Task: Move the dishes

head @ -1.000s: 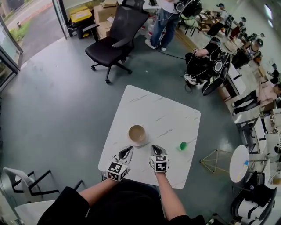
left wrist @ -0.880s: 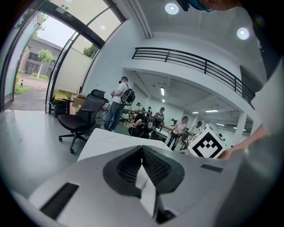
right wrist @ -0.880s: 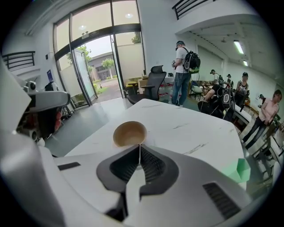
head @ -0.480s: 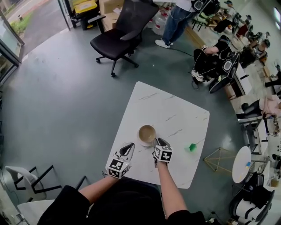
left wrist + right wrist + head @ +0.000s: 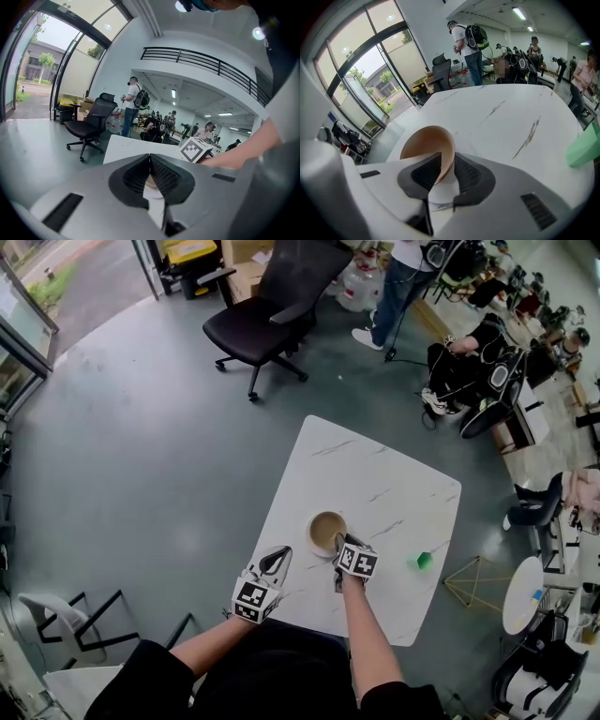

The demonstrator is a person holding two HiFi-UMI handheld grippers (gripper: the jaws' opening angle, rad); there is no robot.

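The one dish in view is a round bowl, tan inside and white outside (image 5: 326, 531), standing upright in the near half of the white marble-veined square table (image 5: 394, 474), nearer its left edge than its right. It looks like a stiff, smooth-walled bowl, probably light but slick and likely to chip if knocked. The thin near rim is the sensible place to pinch, with one jaw inside and one outside. A rim grip will probably let it tip, so it wants a firm squeeze and a level lift. The right gripper (image 5: 337, 549) is set up for exactly that. Its jaws have just been closing and straddle the bowl's near rim with the wall between them, but they stand too wide apart to be clamping it yet. The left gripper (image 5: 278, 560) is clenched on nothing, over the table's near edge just left of the bowl. Count: one bowl, one small green block (image 5: 424, 561) by the right edge, two grippers, one table.
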